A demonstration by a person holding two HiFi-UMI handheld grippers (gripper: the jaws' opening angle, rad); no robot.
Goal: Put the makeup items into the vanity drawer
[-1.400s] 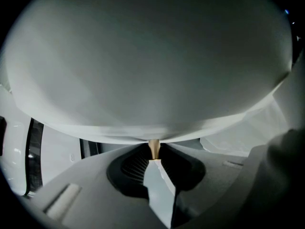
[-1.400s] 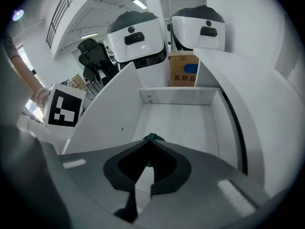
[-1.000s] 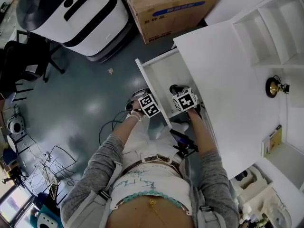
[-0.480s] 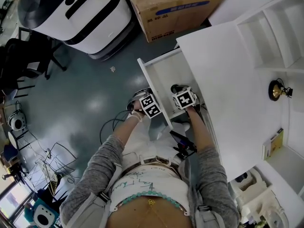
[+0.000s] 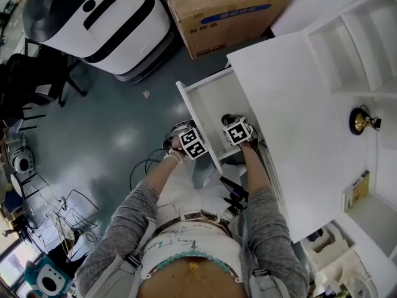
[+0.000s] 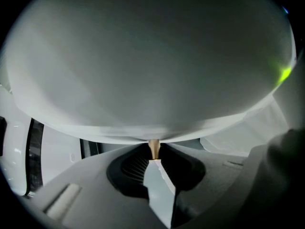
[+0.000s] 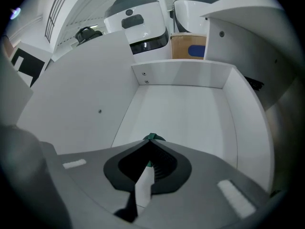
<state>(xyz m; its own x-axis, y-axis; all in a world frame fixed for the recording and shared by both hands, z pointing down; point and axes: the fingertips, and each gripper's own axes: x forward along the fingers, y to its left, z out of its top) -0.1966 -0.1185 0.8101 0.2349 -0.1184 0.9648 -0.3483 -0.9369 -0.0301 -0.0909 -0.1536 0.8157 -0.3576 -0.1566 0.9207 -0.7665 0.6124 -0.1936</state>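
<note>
- Small green item (image 7: 151, 137): pinched at the tips of the right tongs (image 7: 150, 141), with only a sliver of it showing past them; it hangs inside the open drawer (image 7: 181, 75), above the drawer's white floor and towards its near end
- Right tongs: closed on the green item and pointing steeply down into the drawer; the marker cube (image 5: 237, 132) sits on top in the head view
- Drawer: pulled out from the white vanity table (image 5: 298, 104) towards the person; its front panel (image 5: 198, 126) runs along its left side in the head view
- Left tongs (image 6: 153, 152): closed on a thin tan piece (image 6: 153, 148) that meets a white surface directly above the tips; what the piece is cannot be told
- Left tongs, position: just outside the front panel, near its closer end, well apart from the green item
- Table top: a small black-and-gold object (image 5: 356, 121) stands towards its right side, with a white shelf unit (image 5: 353, 36) beyond it
- Floor (image 5: 111, 123): a cardboard box (image 5: 226, 14) and a white machine with a black band (image 5: 99, 17) stand past the far end of the drawer
</note>
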